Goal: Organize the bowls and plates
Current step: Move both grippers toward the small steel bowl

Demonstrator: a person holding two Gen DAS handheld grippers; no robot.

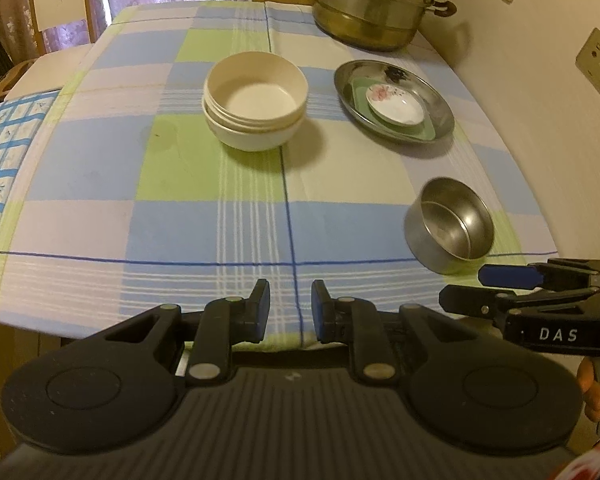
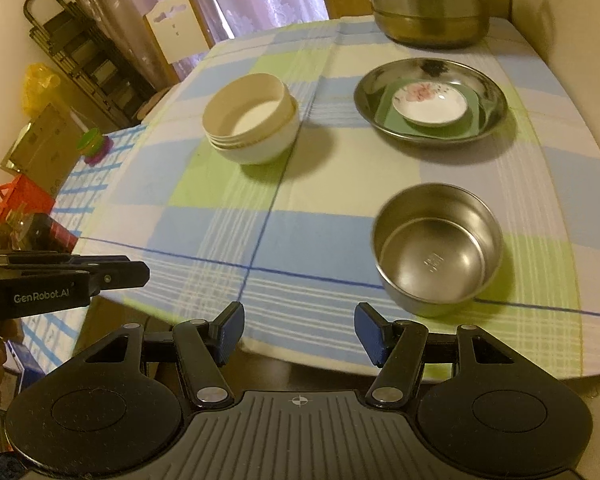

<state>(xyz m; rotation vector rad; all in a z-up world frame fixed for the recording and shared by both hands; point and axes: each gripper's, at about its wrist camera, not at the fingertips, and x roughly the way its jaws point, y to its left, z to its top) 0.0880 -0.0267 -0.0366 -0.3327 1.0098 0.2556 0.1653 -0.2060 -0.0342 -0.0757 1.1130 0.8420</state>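
Several cream bowls [image 1: 255,100] [image 2: 252,120] are nested in a stack at the middle of the checked tablecloth. To their right, a steel plate [image 1: 436,98] [image 2: 496,100] holds a green square plate [image 1: 420,130] [image 2: 388,120] with a small white floral dish [image 1: 396,106] [image 2: 434,110] on top. A steel bowl [image 1: 450,226] [image 2: 438,248] stands alone near the front right. My left gripper [image 1: 291,308] [image 2: 138,266] hovers over the front edge, its jaws a little apart with nothing between them. My right gripper [image 2: 299,324] [image 1: 472,286] is open and empty, just short of the steel bowl.
A tall steel steamer pot [image 1: 376,0] [image 2: 432,0] stands at the back right, by a wall with sockets [image 1: 598,60]. A chair [image 2: 172,28], a folded rack [image 2: 80,52] and boxes [image 2: 40,148] stand to the left. A second blue-checked cloth [image 1: 4,140] adjoins the left side.
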